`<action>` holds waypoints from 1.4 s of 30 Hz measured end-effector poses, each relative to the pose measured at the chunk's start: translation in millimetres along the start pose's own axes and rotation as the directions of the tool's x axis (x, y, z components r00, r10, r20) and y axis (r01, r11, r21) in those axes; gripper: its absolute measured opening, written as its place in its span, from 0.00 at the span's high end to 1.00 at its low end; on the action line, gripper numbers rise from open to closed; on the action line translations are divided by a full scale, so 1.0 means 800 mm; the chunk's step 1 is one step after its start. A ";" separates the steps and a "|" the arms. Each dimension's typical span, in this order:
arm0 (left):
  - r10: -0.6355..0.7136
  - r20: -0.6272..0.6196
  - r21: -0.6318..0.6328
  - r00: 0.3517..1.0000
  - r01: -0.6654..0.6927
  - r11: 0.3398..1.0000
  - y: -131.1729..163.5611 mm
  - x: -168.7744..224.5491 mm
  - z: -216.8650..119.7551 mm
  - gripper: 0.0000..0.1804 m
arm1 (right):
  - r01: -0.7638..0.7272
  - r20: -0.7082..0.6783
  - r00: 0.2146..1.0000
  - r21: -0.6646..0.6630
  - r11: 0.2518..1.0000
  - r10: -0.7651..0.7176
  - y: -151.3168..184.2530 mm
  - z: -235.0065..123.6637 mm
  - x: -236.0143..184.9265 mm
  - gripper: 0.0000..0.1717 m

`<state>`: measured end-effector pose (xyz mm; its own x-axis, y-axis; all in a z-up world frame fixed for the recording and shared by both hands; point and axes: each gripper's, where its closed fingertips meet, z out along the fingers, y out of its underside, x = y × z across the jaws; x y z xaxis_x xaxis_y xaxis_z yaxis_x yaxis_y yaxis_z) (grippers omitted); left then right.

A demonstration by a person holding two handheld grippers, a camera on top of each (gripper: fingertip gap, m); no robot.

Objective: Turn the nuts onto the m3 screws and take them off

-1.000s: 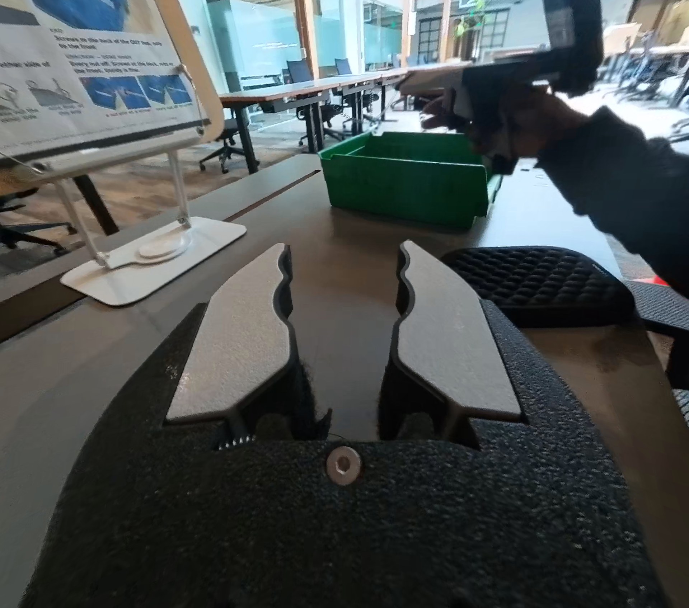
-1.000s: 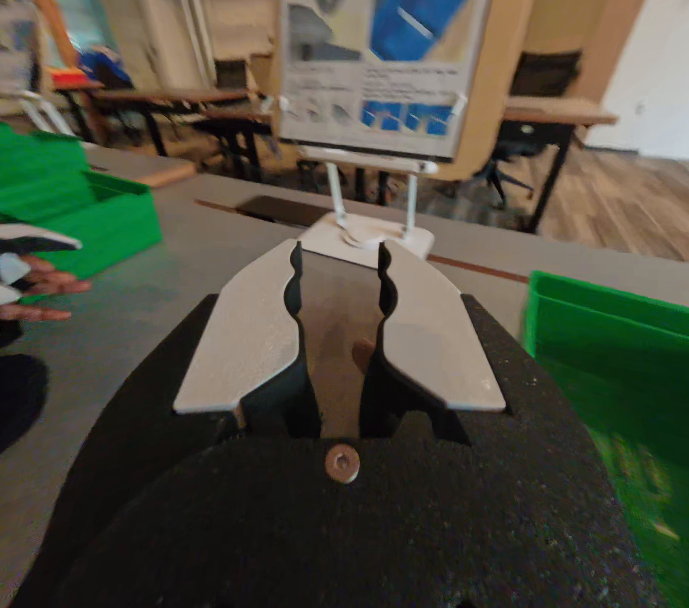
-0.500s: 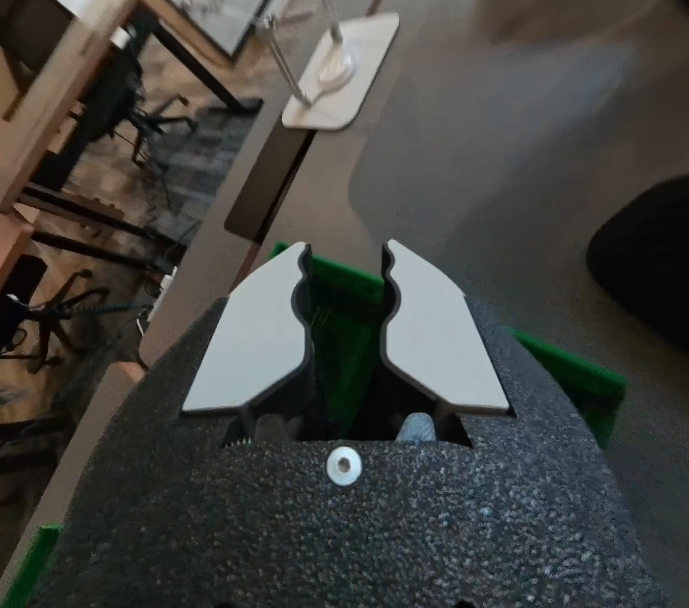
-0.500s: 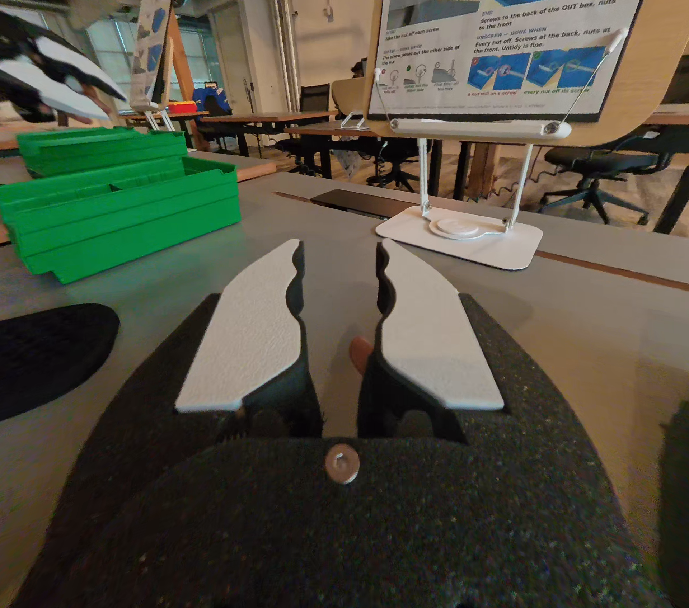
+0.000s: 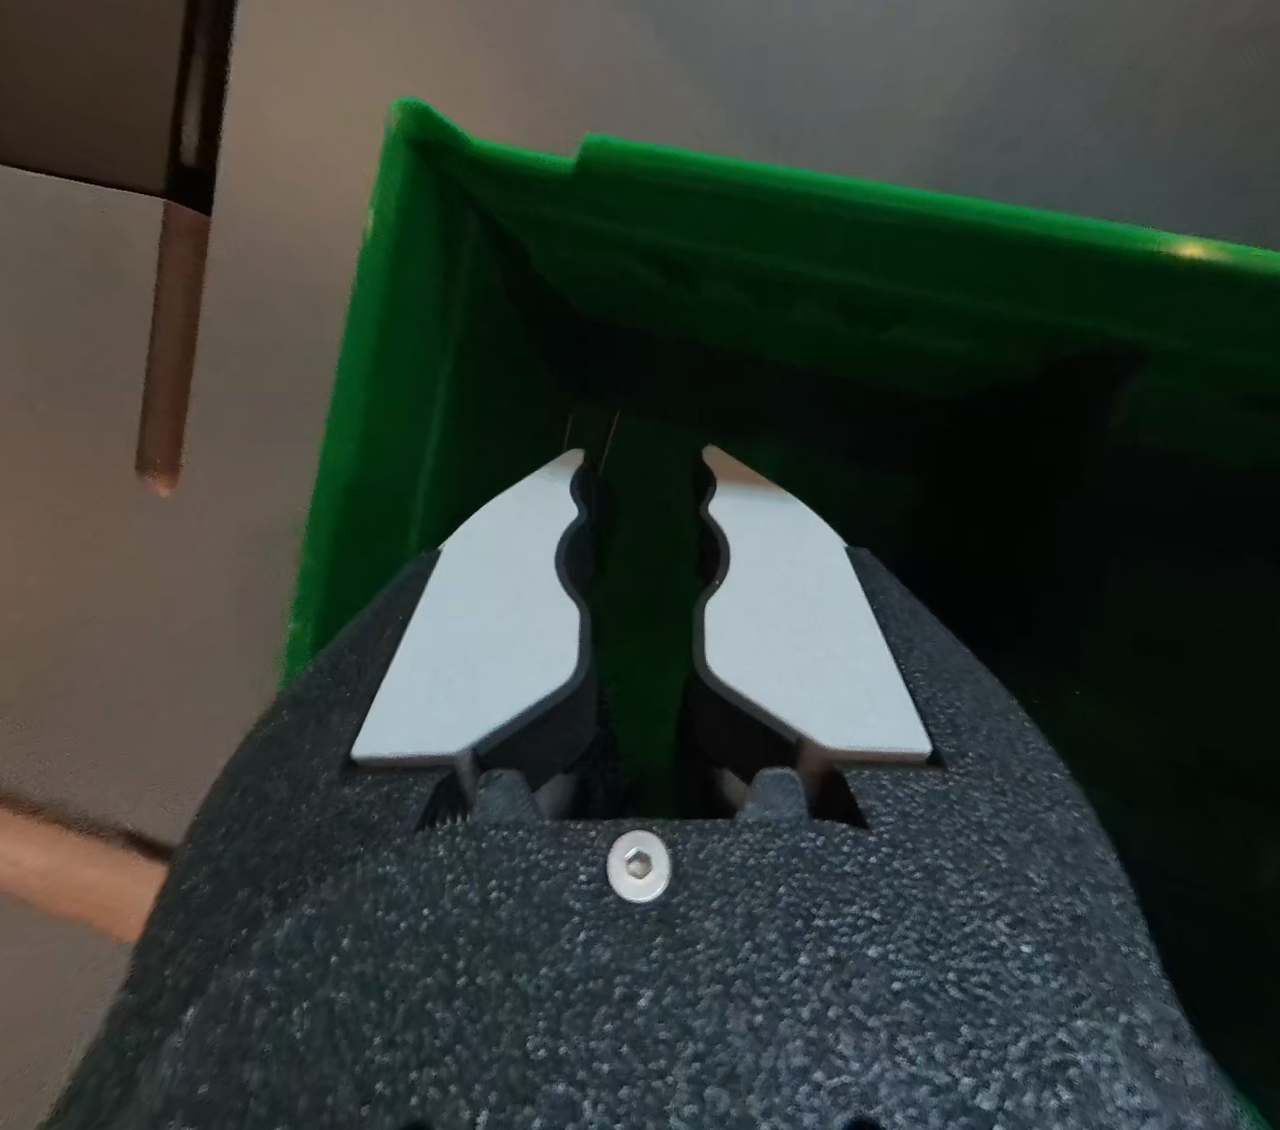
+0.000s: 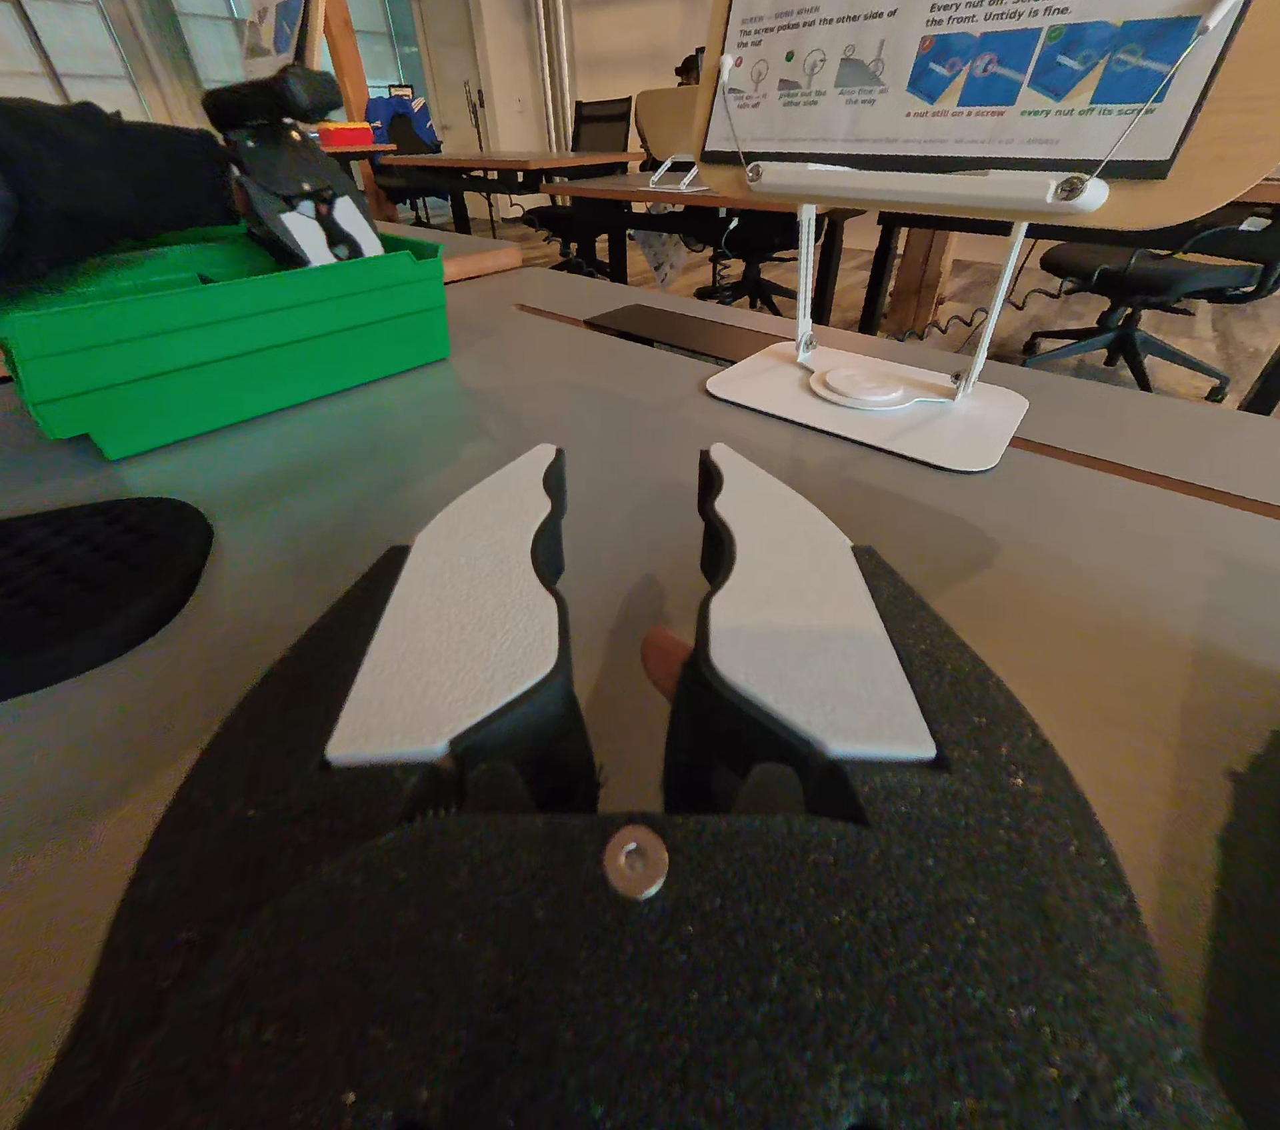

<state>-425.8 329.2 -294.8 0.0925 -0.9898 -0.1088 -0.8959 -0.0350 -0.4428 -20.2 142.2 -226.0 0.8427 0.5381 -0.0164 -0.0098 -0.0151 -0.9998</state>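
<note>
In the left wrist view my left gripper (image 5: 641, 459) points down into a green bin (image 5: 831, 175). Its jaws stand open with only the bin's green floor between them. Two thin pale lines (image 5: 608, 439) by the left fingertip are too small to identify, and the bin's inside is dark. No screws or nuts show clearly. In the right wrist view my right gripper (image 6: 630, 459) is open and empty, low over the grey table (image 6: 485, 418). The same green bin (image 6: 242, 349) stands at its left, with the left gripper (image 6: 325, 238) tipped into it.
A white stand (image 6: 873, 404) holding an instruction board (image 6: 970, 9) sits ahead right of the right gripper. A black textured mat (image 6: 83, 584) lies at the left. A dark strip (image 6: 665, 328) runs along the table seam. Office chairs and desks stand beyond the table. My right fingertips sit around 45 cm from my left ones.
My left gripper has swung from facing across the table to pointing down into the green bin. My right gripper has turned to face the stand and settled. Both stayed open.
</note>
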 end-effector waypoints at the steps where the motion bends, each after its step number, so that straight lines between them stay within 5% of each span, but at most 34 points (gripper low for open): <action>1: -0.010 -0.025 -0.009 1.000 0.009 1.000 0.003 0.000 0.006 0.86 | -0.002 -0.002 1.000 0.002 1.000 0.002 0.000 0.000 0.001 0.79; 16: -0.038 -0.068 -0.048 0.997 0.035 0.998 0.018 -0.010 0.052 0.88 | -0.003 -0.003 1.000 0.020 1.000 0.003 -0.003 -0.001 0.002 0.80; 21: -0.078 -0.135 -0.074 0.988 0.069 0.995 0.021 0.002 0.051 0.95 | 0.001 0.000 1.000 0.023 1.000 -0.001 -0.003 -0.001 0.001 0.80; 31: -0.078 -0.112 -0.087 0.991 0.068 0.994 0.021 0.002 0.051 0.92 | 0.008 0.007 1.000 0.034 0.999 -0.008 -0.006 -0.003 -0.001 0.81; 33: -0.093 -0.119 -0.062 0.988 0.087 0.994 0.020 0.005 0.051 0.98 | 0.015 0.009 1.000 0.029 0.999 -0.015 -0.005 -0.002 -0.002 0.81; 42: -0.092 -0.024 -0.033 0.995 0.091 0.995 0.022 0.010 0.026 1.00 | 0.001 0.016 1.000 0.052 0.999 -0.001 -0.010 -0.004 -0.003 0.81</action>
<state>-431.5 323.6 -322.2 0.1641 -0.9853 -0.0467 -0.8976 -0.1295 -0.4214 -20.3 138.5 -217.9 0.8343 0.5511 -0.0151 -0.0373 0.0290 -0.9989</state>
